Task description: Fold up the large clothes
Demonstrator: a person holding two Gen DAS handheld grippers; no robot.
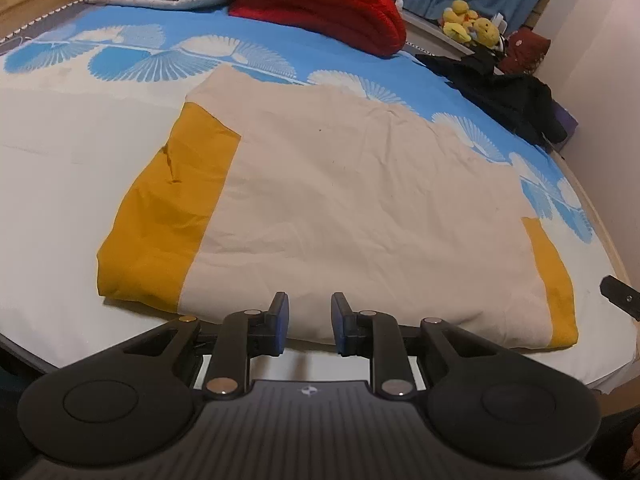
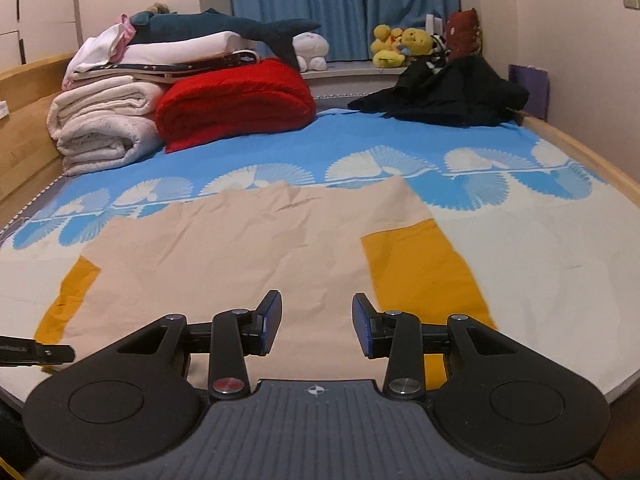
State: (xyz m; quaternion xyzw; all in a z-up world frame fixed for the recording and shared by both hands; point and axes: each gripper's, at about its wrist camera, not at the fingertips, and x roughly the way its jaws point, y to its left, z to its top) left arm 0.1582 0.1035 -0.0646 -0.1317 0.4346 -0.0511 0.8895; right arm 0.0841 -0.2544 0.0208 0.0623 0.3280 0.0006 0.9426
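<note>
A large beige garment (image 1: pixel 352 200) with mustard-yellow sleeves (image 1: pixel 164 208) lies flat on the bed, sleeves folded in at the sides. It also shows in the right wrist view (image 2: pixel 240 256) with a yellow sleeve (image 2: pixel 424 272) to the right. My left gripper (image 1: pixel 309 320) is open and empty, just above the garment's near edge. My right gripper (image 2: pixel 317 320) is open and empty, above the garment near its right sleeve. The tip of the right gripper (image 1: pixel 620 300) shows at the right edge of the left wrist view.
The bed has a blue and white patterned sheet (image 2: pixel 380 140). A red blanket (image 2: pixel 236 100) and white folded bedding (image 2: pixel 104 120) are stacked at the headboard. Dark clothes (image 2: pixel 448 92) and plush toys (image 2: pixel 400 46) lie at the far right. A wooden bed frame (image 2: pixel 592 156) borders the bed.
</note>
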